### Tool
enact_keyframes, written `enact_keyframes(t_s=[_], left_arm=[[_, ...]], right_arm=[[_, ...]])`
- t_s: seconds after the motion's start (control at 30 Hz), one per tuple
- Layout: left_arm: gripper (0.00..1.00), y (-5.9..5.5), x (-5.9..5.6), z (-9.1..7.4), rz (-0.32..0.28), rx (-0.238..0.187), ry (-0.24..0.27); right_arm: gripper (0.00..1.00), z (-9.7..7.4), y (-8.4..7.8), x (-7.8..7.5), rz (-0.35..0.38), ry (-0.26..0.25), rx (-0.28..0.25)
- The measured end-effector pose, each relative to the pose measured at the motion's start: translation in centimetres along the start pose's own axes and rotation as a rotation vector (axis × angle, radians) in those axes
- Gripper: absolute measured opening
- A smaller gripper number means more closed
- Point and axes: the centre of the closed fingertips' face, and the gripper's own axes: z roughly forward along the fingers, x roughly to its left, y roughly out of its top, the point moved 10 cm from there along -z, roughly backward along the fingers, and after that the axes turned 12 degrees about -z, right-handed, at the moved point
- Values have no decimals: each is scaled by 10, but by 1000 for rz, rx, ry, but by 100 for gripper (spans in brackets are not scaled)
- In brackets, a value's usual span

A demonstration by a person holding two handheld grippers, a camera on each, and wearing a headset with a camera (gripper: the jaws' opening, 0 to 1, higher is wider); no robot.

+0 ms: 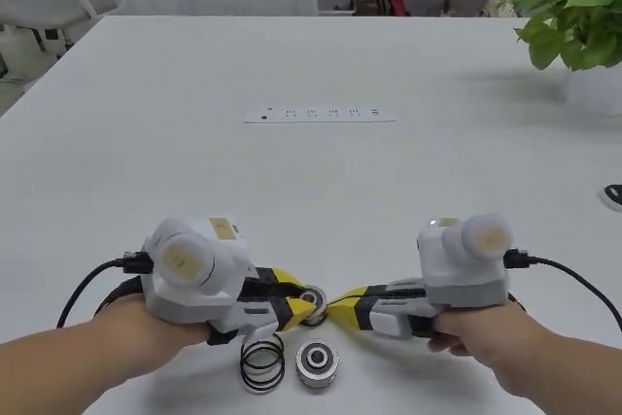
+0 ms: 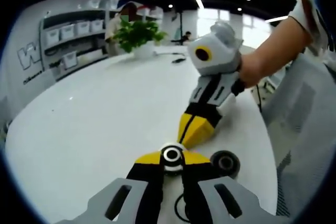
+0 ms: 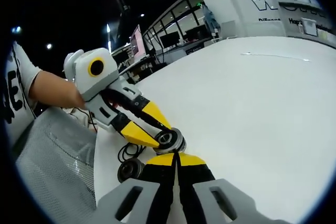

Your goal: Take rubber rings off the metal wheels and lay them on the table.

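At a white table (image 1: 321, 191), a person works two hand-held grippers over a small metal wheel (image 3: 169, 140), mid-way through stripping its rubber rings. The left gripper (image 1: 294, 306) has its yellow jaws clamped on the wheel and holds it just above the tabletop. The right gripper (image 1: 342, 307) points at it from the other side, jaws pressed together and tips just beside the wheel's rim. Whether those tips have a ring pinched between them cannot be made out. A few loose black rings (image 1: 262, 362) lie in a small pile on the table near the person, with a second wheel (image 1: 317, 362) just beside them. The step in hand looks to be pulling a ring off the held wheel. The next move probably calls for the right tips to catch the ring's edge and draw it away while the left hand keeps the wheel steady.
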Motion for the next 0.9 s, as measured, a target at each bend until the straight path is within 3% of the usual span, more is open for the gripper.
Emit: enact_keyframes(t_s=[0.43, 0.9], left_arm=[[12, 2, -2, 1, 29, 29, 14], [12, 2, -5, 2, 33, 27, 29]], right_arm=[[0, 0, 8, -1, 42, 5, -19], [0, 1, 10, 9, -8, 38, 20]])
